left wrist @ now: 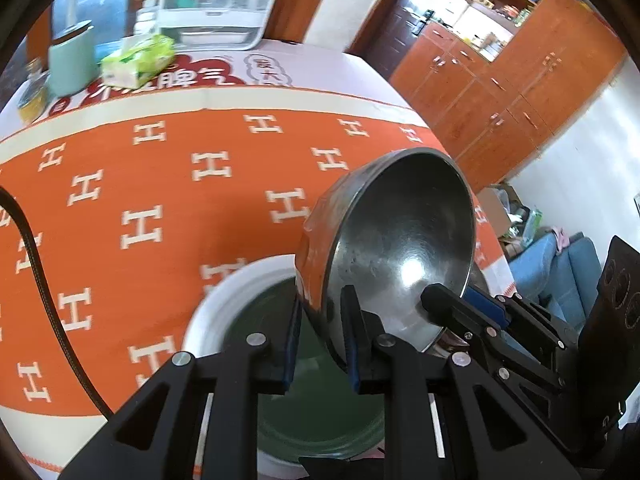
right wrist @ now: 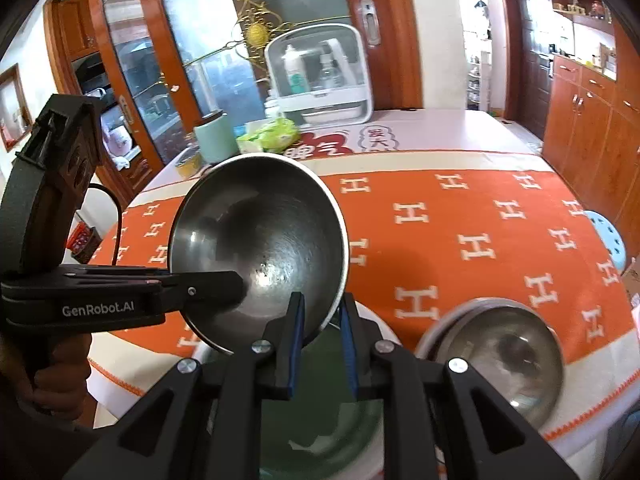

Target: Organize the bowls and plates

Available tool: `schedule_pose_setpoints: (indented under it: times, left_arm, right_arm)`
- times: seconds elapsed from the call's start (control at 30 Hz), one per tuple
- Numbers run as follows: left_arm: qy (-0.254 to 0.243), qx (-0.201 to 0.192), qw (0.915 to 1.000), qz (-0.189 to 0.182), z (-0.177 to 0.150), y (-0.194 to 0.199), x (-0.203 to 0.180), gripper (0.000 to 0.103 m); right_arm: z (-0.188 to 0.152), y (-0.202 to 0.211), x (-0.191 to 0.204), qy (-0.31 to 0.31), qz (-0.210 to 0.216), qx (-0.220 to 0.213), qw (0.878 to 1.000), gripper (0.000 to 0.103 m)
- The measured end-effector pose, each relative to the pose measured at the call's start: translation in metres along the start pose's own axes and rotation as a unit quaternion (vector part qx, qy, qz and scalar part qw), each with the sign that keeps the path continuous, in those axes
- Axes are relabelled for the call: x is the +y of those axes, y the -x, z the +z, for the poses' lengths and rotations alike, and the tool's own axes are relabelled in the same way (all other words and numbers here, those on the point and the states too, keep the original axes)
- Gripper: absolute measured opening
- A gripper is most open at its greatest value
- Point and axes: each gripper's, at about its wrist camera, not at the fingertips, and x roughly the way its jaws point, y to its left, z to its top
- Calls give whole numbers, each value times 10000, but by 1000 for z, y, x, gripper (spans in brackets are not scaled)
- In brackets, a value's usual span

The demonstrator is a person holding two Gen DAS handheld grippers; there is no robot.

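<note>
While both tongs grip it, the steel bowl [left wrist: 400, 240] hangs tilted in the air above the near edge of the table [left wrist: 160, 200], with its open side turned toward the cameras. The left tongs [left wrist: 320, 344] are clamped on the bowl's rim, 1 finger outside the wall and 1 inside. The right tongs [right wrist: 322, 344] are clamped on the rim at another place, also with 1 finger on each side. In the left wrist view the right tongs come in from the right and reach into the bowl. Under the bowl, a green plate with a white rim [right wrist: 320, 420] lies on the orange cloth [right wrist: 460, 240]. A second steel bowl [right wrist: 504, 356] stands upright just to the right of this plate, near the table edge. At the far side of the table there are a mint green container [right wrist: 216, 138], a green tissue pack [right wrist: 268, 134] and a white box [right wrist: 320, 76].
</note>
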Motion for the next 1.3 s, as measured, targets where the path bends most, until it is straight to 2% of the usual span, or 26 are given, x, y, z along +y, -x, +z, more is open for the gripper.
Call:
schedule_pose_setpoints:
  times: [0.4,0.63,1.0,1.3]
  left_arm:
    - [-288,203,9992,-209,-6,-27,-73,19]
    - [-264,303,9990,-201,-10,-43,-105,21]
    - [27,427,9991,-27,-17,-65,-138,27]
    - [343,544,9978,133,-24,-85,-154,27]
  right_arm:
    - [-13,35,-53,-85,-381,131,9992,20]
    - [-18,46,-80,-7,-435,362,9984,21]
    - [-27,46,-108,460,-255,896,9946,24]
    - [-35,43,-129,837,-16,1285,9882,26]
